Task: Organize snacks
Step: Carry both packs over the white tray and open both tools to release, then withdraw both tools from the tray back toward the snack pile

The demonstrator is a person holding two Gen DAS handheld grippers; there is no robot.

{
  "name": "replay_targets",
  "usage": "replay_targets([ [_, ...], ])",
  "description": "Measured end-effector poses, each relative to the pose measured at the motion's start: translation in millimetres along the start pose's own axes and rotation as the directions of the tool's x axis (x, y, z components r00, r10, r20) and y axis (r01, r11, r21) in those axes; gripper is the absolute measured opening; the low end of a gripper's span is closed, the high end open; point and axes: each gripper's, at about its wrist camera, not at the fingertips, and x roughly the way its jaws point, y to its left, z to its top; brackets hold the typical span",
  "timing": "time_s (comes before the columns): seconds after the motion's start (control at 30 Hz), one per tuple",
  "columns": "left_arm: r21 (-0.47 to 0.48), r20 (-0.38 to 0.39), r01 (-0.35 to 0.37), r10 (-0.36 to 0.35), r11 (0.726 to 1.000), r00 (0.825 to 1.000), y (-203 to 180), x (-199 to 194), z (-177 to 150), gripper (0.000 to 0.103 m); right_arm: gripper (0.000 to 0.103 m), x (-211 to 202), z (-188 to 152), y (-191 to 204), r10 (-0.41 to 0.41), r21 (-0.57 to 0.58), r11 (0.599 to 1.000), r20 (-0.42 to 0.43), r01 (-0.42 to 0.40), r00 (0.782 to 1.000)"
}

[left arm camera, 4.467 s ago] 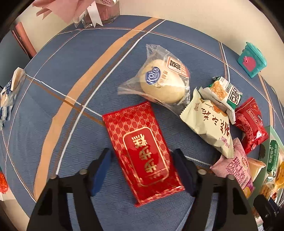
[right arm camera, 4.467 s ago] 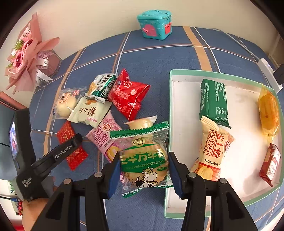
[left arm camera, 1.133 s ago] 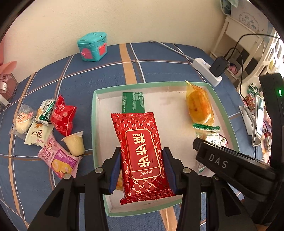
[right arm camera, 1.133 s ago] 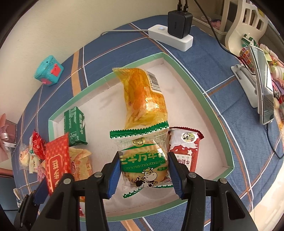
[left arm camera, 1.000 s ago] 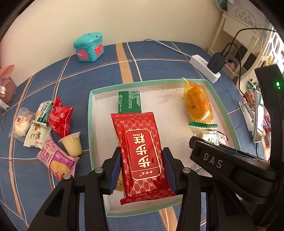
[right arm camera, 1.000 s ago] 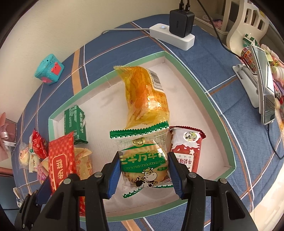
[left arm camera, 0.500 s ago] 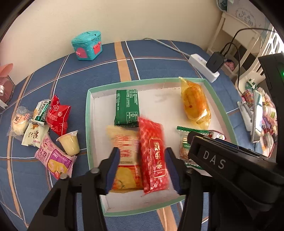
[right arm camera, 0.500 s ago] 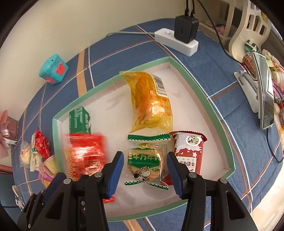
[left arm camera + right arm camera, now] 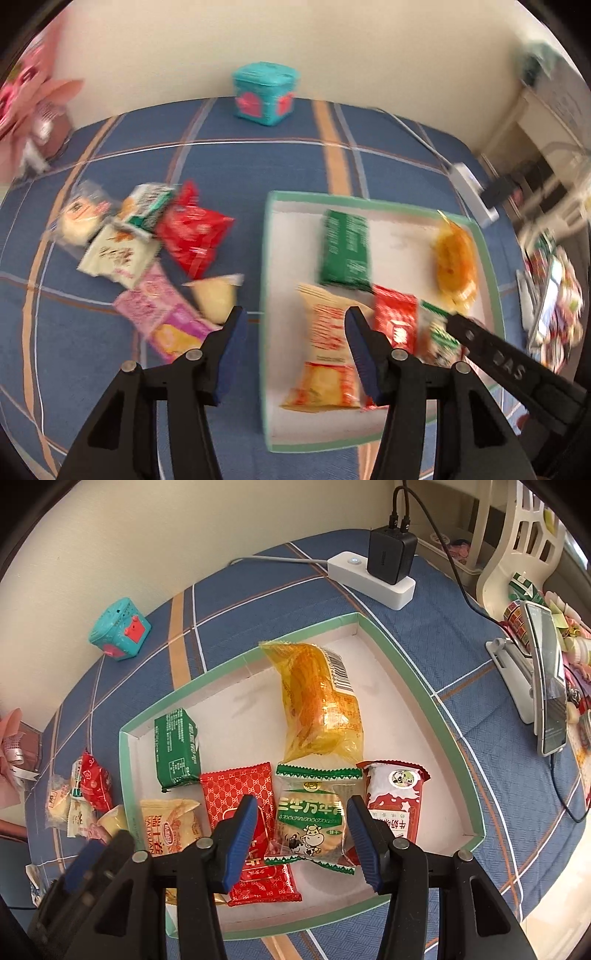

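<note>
A green-rimmed white tray point(image 9: 417, 672) holds several snacks. The red patterned packet point(image 9: 240, 790) and the green-edged cow biscuit packet point(image 9: 314, 812) lie flat in it, side by side. My right gripper point(image 9: 301, 829) is open and empty above the biscuit packet. My left gripper point(image 9: 293, 341) is open and empty over the tray's left rim point(image 9: 264, 295). The left wrist view is blurred. Several loose snacks lie left of the tray, among them a pink packet point(image 9: 159, 314), a jelly cup point(image 9: 214, 299) and a red bag point(image 9: 192, 232).
A teal toy box point(image 9: 264, 92) stands at the back by the wall. A white power strip with a black charger point(image 9: 384, 568) lies behind the tray. A phone on a stand point(image 9: 543, 675) is at the right. Pink flowers point(image 9: 26, 107) sit at the far left.
Both grippers opened and let go of their packets, which now lie in the tray. My left gripper has swung left toward the loose snacks. My right gripper has barely moved.
</note>
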Motion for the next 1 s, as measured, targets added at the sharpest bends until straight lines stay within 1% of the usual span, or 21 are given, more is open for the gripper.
replay_targets([
  [0.13,-0.086,0.016,0.005,-0.004,0.996,1.0,28.4,-5.4,7.2,0.056,0.054,1.3,-1.3,6.1,0.001,-0.022,1.0,-0.003,-0.001,1.0],
  [0.17,-0.11,0.023,-0.002,0.004,0.994,1.0,37.2,-7.3,8.8,0.056,0.054,1.3,-1.8,7.0,0.001,-0.026,1.0,-0.004,-0.001,1.0],
  [0.27,-0.151,0.03,-0.015,0.02,0.988,0.999,52.9,-9.8,11.4,0.056,0.054,0.2,-3.9,12.7,0.0,-0.042,0.999,-0.002,0.0,1.0],
  [0.4,-0.186,0.029,-0.029,0.035,0.982,0.999,69.0,-12.6,12.0,0.056,0.054,-2.6,-8.5,27.7,0.029,-0.08,0.996,-0.001,-0.029,1.0],
  [0.5,-0.201,0.032,-0.036,0.043,0.979,0.999,75.6,-13.9,12.4,0.056,0.054,-4.9,-12.7,41.9,0.03,-0.125,0.992,0.005,-0.029,1.0],
  [0.6,-0.204,0.034,-0.045,0.053,0.978,0.998,77.5,-15.1,11.8,0.056,0.054,-6.5,-16.6,52.8,0.052,-0.154,0.987,0.002,-0.051,0.999],
  [0.73,-0.195,0.035,-0.045,0.053,0.98,0.998,76.2,-14.9,12.7,0.056,0.054,-8.0,-21.2,64.0,0.04,-0.181,0.983,0.011,-0.038,0.999],
  [0.8,-0.186,0.034,-0.052,0.059,0.981,0.998,74.4,-14.6,12.5,0.058,0.056,-7.4,-21.9,66.2,0.039,-0.186,0.982,0.011,-0.037,0.999],
  [0.87,-0.181,0.034,-0.059,0.066,0.982,0.997,73.2,-14.3,12.8,0.058,0.064,-5.6,-22.1,68.8,0.035,-0.192,0.981,0.008,-0.033,0.999],
  [0.9,-0.18,0.033,-0.064,0.071,0.982,0.997,72.9,-14.2,12.7,0.059,0.066,-4.4,-21.9,69.8,0.032,-0.198,0.98,0.007,-0.03,0.999],
  [0.97,-0.178,0.033,-0.077,0.084,0.981,0.996,73.2,-13.5,12.5,0.074,0.074,-2.9,-22.0,71.0,0.027,-0.209,0.978,0.007,-0.025,1.0],
  [1.0,-0.176,0.036,-0.082,0.09,0.981,0.995,73.5,-13.4,12.4,0.082,0.076,-2.2,-22.2,71.7,0.026,-0.212,0.977,0.009,-0.024,1.0],
])
